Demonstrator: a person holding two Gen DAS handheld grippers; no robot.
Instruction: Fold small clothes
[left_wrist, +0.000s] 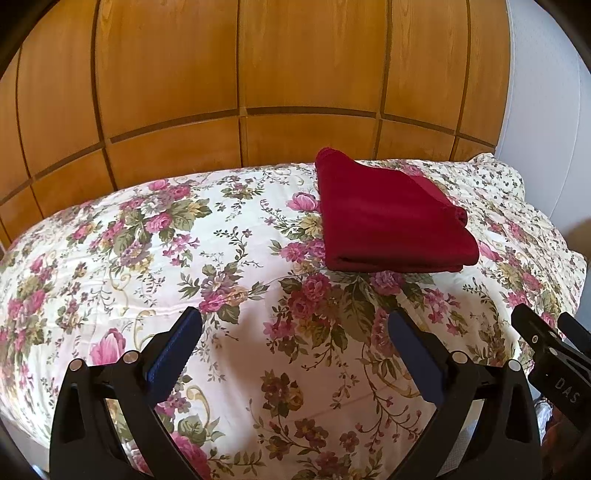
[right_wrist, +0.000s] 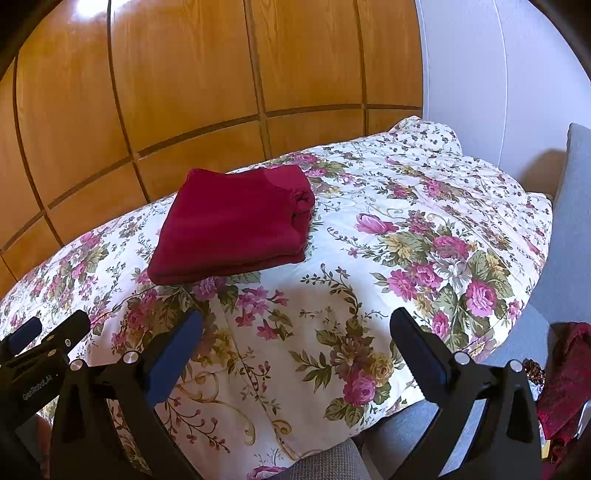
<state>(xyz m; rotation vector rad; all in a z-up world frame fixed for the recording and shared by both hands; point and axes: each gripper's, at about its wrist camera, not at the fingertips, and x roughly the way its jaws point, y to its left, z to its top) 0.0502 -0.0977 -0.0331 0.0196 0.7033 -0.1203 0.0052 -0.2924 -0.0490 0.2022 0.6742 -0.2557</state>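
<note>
Left gripper (left_wrist: 295, 332) reads "GenRobot.AI", right gripper (right_wrist: 295, 332) perhaps "DAS"; both spread, empty, before folded red cloth (left_wrist: 388, 218) on quilt (left_wrist: 236, 243).

A black two-finger left gripper (left_wrist: 295, 328) with dark blue padded fingertips (left_wrist: 173, 350) fills the bottom of the view, its jaws spread wide apart and holding nothing. Beneath and ahead of it lies a white quilted bedspread printed with pink roses and green leaves (left_wrist: 221, 258). Ahead of the gripper and slightly to its right, a dark red cloth folded into a neat thick rectangle (left_wrist: 388, 218) rests flat on the bedspread, well apart from the fingertips. Beyond the bed stands a wall of glossy orange-brown wooden panels (left_wrist: 240, 74). At the gripper's right, part of a second black gripper (left_wrist: 554, 347) juts in, close beside it.
</note>
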